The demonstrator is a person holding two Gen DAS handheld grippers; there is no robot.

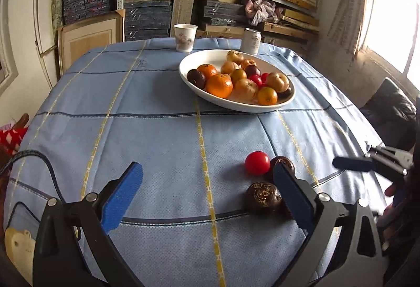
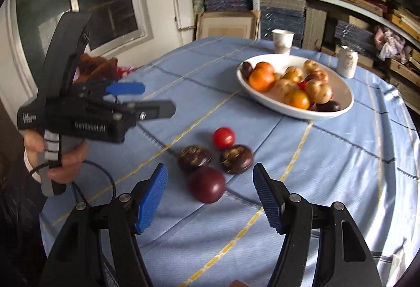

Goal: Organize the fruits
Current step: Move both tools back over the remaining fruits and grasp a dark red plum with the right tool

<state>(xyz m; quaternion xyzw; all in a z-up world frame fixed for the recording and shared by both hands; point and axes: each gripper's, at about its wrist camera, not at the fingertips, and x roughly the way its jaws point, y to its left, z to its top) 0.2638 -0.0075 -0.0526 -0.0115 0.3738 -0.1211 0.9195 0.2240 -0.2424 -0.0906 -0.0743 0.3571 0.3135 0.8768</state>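
A white oval bowl (image 1: 189, 77) (image 2: 341, 82) holds oranges, tan fruits, dark plums and small red tomatoes. Loose on the blue cloth lie a red tomato (image 1: 257, 163) (image 2: 223, 137), two dark speckled fruits (image 1: 263, 197) (image 1: 286, 162) (image 2: 194, 158) (image 2: 236, 159) and a smooth dark plum (image 2: 207, 185). My left gripper (image 1: 207, 195) is open and empty, its right finger beside the dark fruits. My right gripper (image 2: 210, 197) is open, with the plum between and just beyond its fingertips. The left gripper body (image 2: 86, 116) shows in the right wrist view.
A paper cup (image 1: 185, 37) (image 2: 282, 41) and a white can (image 1: 251, 41) (image 2: 347, 62) stand behind the bowl. Shelves of stacked boxes fill the back wall. A dark cushion (image 1: 391, 113) lies off the table's right edge. The right gripper's finger (image 1: 351, 163) shows at the right.
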